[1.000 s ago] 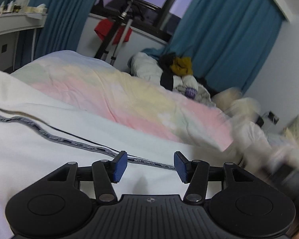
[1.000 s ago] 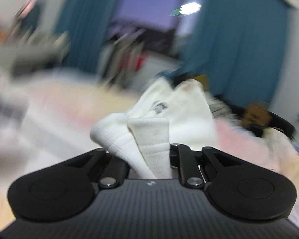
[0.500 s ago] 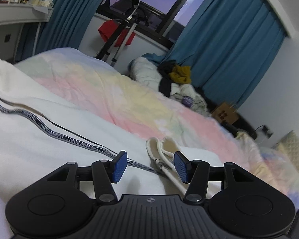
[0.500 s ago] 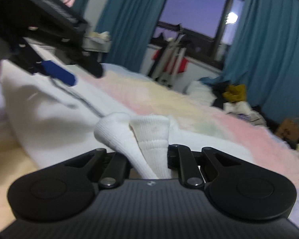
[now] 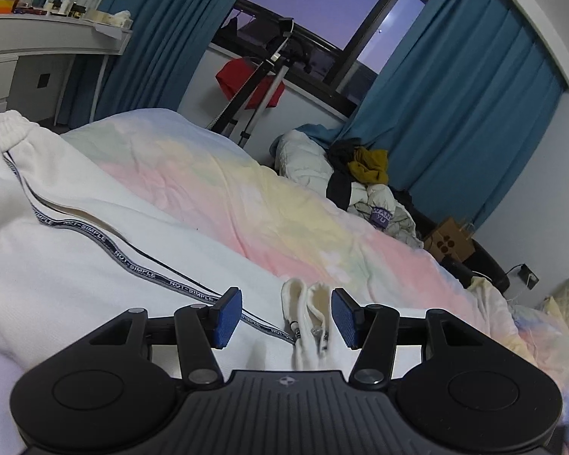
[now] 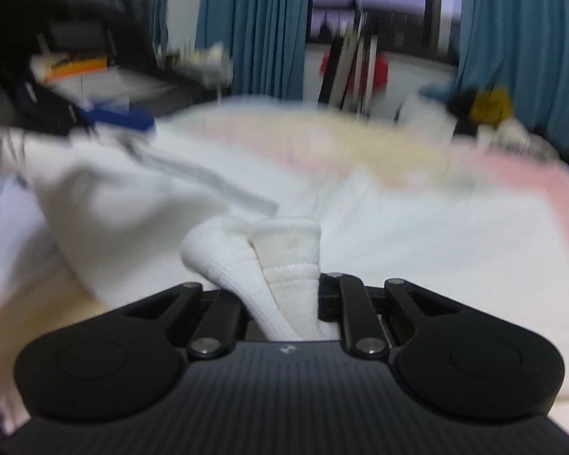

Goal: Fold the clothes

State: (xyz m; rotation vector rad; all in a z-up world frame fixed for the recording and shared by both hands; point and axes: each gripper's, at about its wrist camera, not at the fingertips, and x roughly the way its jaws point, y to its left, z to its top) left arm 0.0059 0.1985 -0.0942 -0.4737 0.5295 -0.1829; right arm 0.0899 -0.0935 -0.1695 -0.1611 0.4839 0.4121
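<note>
The white trousers [image 5: 95,265] lie flat on the bed [image 5: 269,204], filling the lower left of the left wrist view. Their long axis runs from the elastic waistband [image 5: 0,129] at the upper left edge down to the ribbed cuffs [image 5: 307,303] at lower centre, so the legs point toward the camera. One dark printed side tape [image 5: 132,261], lettered "NOT-SIMPLE", follows that same diagonal.

Left claw [image 5: 286,316]: jaws stand wide apart, blue pads [image 5: 227,316] bare, gripping nothing. Two cuffs are countable, side by side, in the gap and nearer the right pad; contact cannot be told.

Right claw [image 6: 280,303]: closed on a ribbed white cuff [image 6: 280,261], which rises upright from between the fingers with two folded layers visible. The right wrist view is motion-blurred; more white cloth spreads behind the cuff. The other gripper shows as a dark smear with a blue pad at the upper left of that frame.

Surface: a bed with a pastel cover in pink, yellow and pale blue bands, wrinkled.

Room: two teal curtains [image 5: 455,87] flank one dark-framed window [image 5: 322,11] showing dusk sky. One tripod [image 5: 258,87] stands under the window beside a red item [image 5: 239,79]. One heap of clothes [image 5: 360,174], including a mustard piece, sits at the far side of the bed. A white shelf [image 5: 57,34] with small bottles occupies the upper left; a cardboard box [image 5: 451,242] sits at right.
</note>
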